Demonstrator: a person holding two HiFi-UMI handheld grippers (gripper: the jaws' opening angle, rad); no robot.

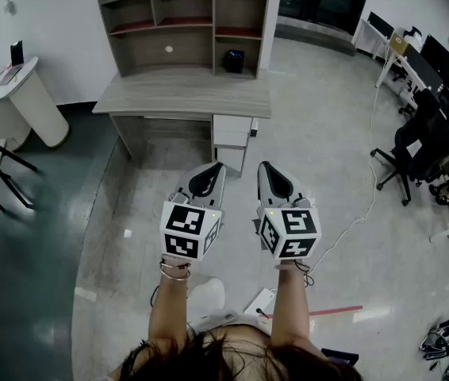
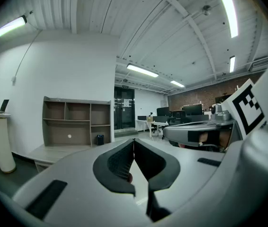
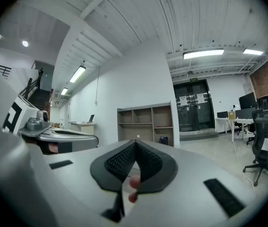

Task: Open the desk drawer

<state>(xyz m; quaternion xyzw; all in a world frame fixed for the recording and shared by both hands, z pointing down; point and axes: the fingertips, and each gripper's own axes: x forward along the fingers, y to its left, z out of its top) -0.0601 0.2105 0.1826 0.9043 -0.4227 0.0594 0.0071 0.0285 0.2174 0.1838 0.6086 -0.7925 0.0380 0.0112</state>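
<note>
1. Both grippers are clenched on nothing. Your left gripper (image 1: 219,165) and right gripper (image 1: 262,165) are held side by side with jaws pressed together.
2. Desk drawer (image 1: 232,124): it tops the white drawer stack under the right end of the desk (image 1: 183,95). Its front appears shut, and it is well apart from both grippers.
3. Desk: the grey top stands against the white wall and carries a shelf hutch (image 1: 185,22). A small black object (image 1: 234,60) stands in the hutch's lower right compartment.
4. Surroundings: a black office chair (image 1: 415,145) is to the right and a white stand (image 1: 26,105) to the left.

No legible text; perhaps an exit sign (image 3: 193,79) above the dark doors (image 3: 194,111), too small
</note>
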